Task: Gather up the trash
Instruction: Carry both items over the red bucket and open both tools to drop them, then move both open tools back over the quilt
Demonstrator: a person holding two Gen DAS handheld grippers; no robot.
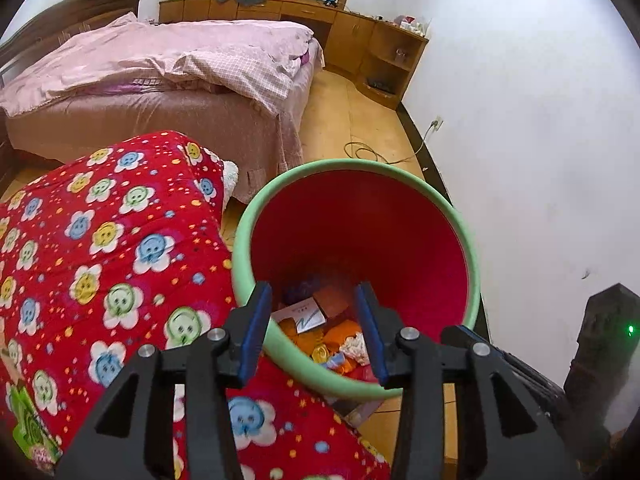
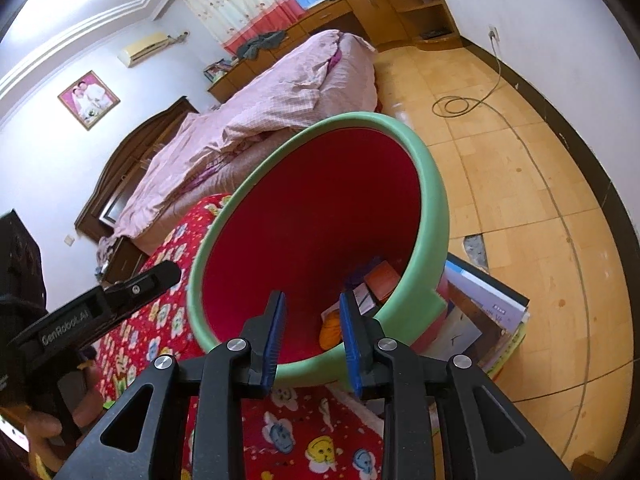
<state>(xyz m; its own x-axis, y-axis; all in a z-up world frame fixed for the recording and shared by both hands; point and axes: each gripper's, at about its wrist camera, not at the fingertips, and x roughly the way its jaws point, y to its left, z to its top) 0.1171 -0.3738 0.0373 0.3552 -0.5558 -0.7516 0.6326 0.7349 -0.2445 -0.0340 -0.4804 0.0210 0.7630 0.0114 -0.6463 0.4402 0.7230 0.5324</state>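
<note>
A red bin with a green rim [image 1: 460,216] stands beside a red flowered quilt. It holds several bits of trash: a white card [image 1: 304,314], an orange box [image 1: 332,300], orange wrappers and crumpled paper [image 1: 356,348]. My left gripper [image 1: 316,300] is open and empty, held over the bin's near rim. In the right wrist view the bin's green rim [image 2: 436,200] fills the middle, with an orange box [image 2: 382,280] and an orange wrapper [image 2: 330,330] inside. My right gripper [image 2: 312,300] is open and empty, just above the near rim.
The red flowered quilt [image 1: 100,260] lies left of the bin. A bed with pink covers [image 1: 160,64] is behind. Books [image 2: 484,312] lie under the bin's right side. A cable [image 2: 456,106] coils on the wooden floor. The white wall [image 1: 540,140] is to the right.
</note>
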